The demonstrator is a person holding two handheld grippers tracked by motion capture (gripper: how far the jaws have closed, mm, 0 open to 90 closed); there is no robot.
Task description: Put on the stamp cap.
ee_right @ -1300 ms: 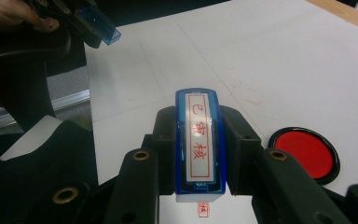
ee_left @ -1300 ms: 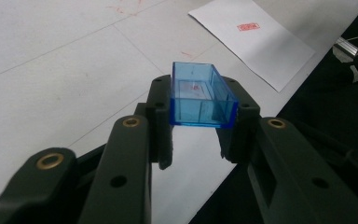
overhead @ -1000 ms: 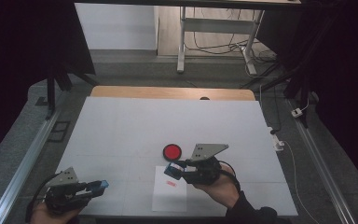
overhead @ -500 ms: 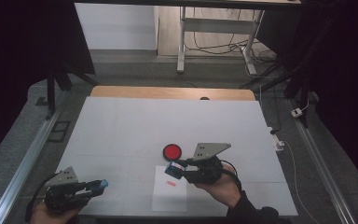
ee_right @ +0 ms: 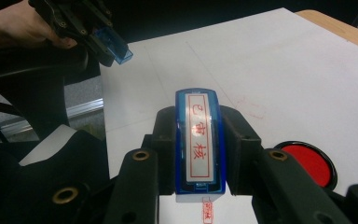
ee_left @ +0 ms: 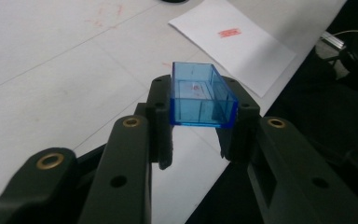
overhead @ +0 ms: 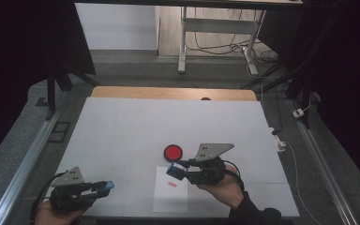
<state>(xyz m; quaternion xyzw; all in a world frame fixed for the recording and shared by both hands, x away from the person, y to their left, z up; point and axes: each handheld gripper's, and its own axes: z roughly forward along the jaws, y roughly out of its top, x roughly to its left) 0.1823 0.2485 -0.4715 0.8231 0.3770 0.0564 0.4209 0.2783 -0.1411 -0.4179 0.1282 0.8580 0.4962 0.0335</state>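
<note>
My right gripper point(overhead: 173, 170) is shut on a blue stamp point(ee_right: 199, 142) with a white label of red characters, held just above a white paper sheet point(overhead: 170, 194). A small red print point(overhead: 171, 184) marks that sheet, also seen as a red print point(ee_right: 206, 208) below the stamp. A round red ink pad point(overhead: 173, 152) sits just behind the sheet; the ink pad point(ee_right: 309, 161) lies right of my jaws. My left gripper point(overhead: 106, 186) is shut on a clear blue stamp cap point(ee_left: 201, 94) at the table's front left; the cap point(ee_right: 114, 45) shows far off.
The white table top point(overhead: 168, 126) has a wooden strip point(overhead: 173, 93) along its far edge. Metal rails point(overhead: 23, 164) run down both sides. The front edge lies close under both hands. A desk frame and cables point(overhead: 215, 33) stand on the floor beyond.
My right gripper has drifted slightly down toward the paper with the stamp. The left gripper holds still.
</note>
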